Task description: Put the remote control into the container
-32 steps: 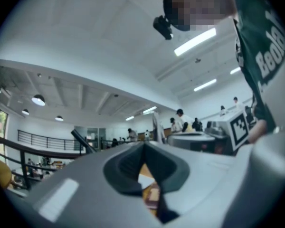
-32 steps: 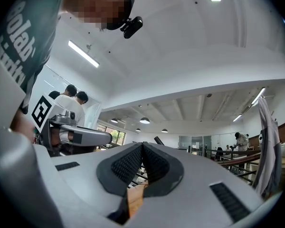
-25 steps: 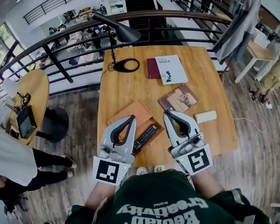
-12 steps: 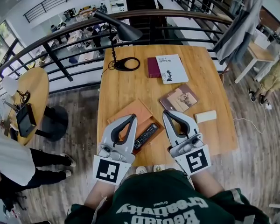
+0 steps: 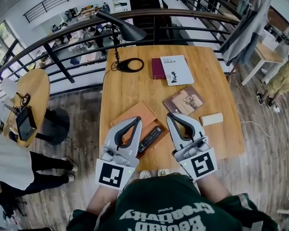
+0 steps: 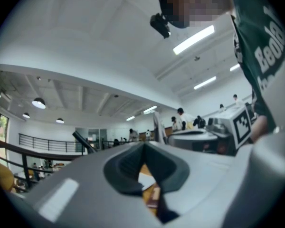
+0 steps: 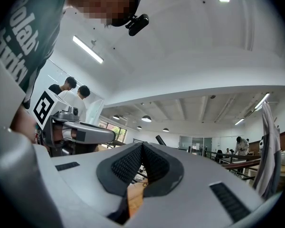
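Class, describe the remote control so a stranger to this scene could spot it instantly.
Find the wooden table, then the flat orange-brown container at its near edge. The remote control lies along that container's right side, the only slim black bar among books and a pale box.

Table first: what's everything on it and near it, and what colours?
table: one, light wood, middle of the head view
container: one, orange-brown, near edge of the table
remote control: one, black, lying in the container
lamp: one, black, table's far left corner
dark red book: one, far side
white book: one, beside the red one
brown book: one, right of the middle
box: one, cream, right side
round table: one, wood, left
jacket: one, grey, hanging upper right
left gripper: grey, shut, empty
right gripper: grey, shut, empty
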Demonstrator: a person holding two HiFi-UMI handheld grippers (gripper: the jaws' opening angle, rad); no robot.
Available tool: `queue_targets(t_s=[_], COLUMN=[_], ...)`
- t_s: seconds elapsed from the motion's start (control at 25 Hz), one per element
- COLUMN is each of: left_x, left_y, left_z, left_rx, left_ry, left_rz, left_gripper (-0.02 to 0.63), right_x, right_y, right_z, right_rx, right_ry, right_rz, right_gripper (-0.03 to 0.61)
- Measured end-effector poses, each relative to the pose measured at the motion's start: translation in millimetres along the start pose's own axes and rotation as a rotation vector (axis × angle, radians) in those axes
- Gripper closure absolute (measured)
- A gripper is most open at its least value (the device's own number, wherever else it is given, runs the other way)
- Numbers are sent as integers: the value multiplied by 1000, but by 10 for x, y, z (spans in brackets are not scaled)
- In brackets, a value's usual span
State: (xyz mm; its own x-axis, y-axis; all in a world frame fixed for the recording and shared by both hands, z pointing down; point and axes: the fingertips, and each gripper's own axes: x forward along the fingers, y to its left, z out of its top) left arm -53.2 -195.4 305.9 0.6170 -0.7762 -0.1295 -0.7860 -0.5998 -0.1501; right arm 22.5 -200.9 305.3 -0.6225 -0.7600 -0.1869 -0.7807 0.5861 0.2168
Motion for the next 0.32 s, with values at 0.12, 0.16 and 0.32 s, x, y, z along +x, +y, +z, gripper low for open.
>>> queue_targets(t_s=[0.12,0.16,0.32], left_x=[10,17,35], left_y=[-7,-13,-41], left_z=[17,24,45], left_rx=[-1,-1,10], left_ry=[-6,-9,-11], left_rz=[0,-1,-6], left_gripper=[615,615,615], right_x=[-2,0,7], right_y=[0,2,13], right_z=[-2,-3,16], right_rx=[1,1,-1], right_ry=[3,4,-1], right_rz=[1,1,4], right_gripper=[563,563,563])
